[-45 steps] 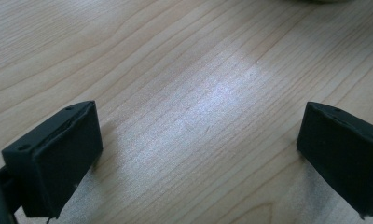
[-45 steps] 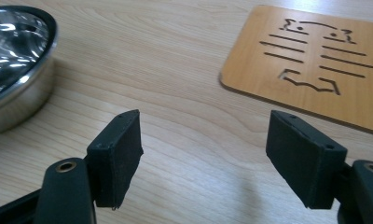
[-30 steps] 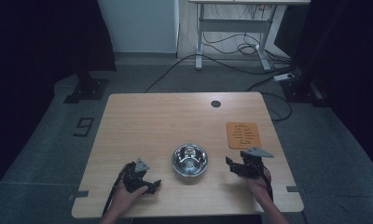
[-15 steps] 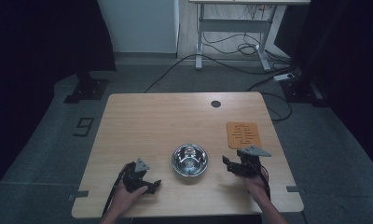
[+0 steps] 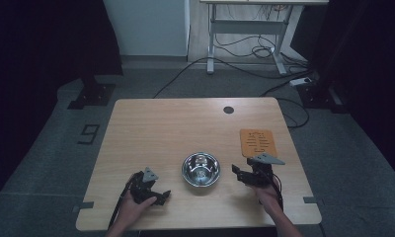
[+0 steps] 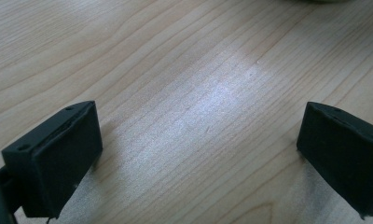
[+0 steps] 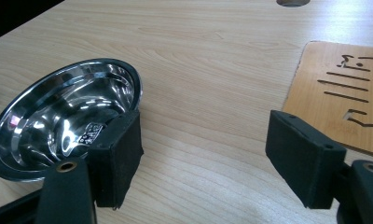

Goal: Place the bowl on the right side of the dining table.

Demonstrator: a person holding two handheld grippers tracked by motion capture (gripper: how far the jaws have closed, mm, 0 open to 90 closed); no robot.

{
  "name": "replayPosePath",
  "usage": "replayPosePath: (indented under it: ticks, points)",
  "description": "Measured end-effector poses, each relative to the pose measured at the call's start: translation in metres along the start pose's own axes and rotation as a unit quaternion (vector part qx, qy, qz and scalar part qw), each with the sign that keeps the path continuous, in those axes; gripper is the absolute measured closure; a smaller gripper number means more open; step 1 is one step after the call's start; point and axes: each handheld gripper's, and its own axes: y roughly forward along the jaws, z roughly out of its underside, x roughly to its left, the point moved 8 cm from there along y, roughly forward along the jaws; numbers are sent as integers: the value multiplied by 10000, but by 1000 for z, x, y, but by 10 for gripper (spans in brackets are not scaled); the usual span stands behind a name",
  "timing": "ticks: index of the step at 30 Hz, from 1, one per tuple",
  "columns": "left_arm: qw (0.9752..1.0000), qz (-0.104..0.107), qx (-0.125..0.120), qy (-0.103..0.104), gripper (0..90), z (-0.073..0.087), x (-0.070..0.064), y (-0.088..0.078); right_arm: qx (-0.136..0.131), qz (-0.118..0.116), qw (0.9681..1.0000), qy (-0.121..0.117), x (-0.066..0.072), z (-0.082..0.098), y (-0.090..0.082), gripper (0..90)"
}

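Inspection of the moment: the steel bowl [image 5: 201, 169] sits upright and empty at lower centre of the high view, on the wooden table [image 5: 176, 128]. The right gripper [image 5: 239, 174] stands just right of the bowl, jaws spread wide with nothing between them; in the right gripper view its left jaw stands in front of the bowl's [image 7: 63, 116] near rim, though contact cannot be confirmed. The left gripper [image 5: 162, 196] rests at lower left, apart from the bowl, likewise released, with bare tabletop [image 6: 198, 93] between its jaws. An orange slotted board [image 5: 257, 142] lies at right, untouched. Judgement: work stands at the approach stage. No grasp is made; closing on the bowl's rim and moving it remain to be done.
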Motion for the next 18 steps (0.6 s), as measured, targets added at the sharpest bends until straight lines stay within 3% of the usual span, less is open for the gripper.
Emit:
replayPosePath:
  ticks: [18]
  points:
    - [10000, -1, 0, 0, 0, 0, 0, 0, -7, -97, 9999, -32, 13, -3, 5, 268]
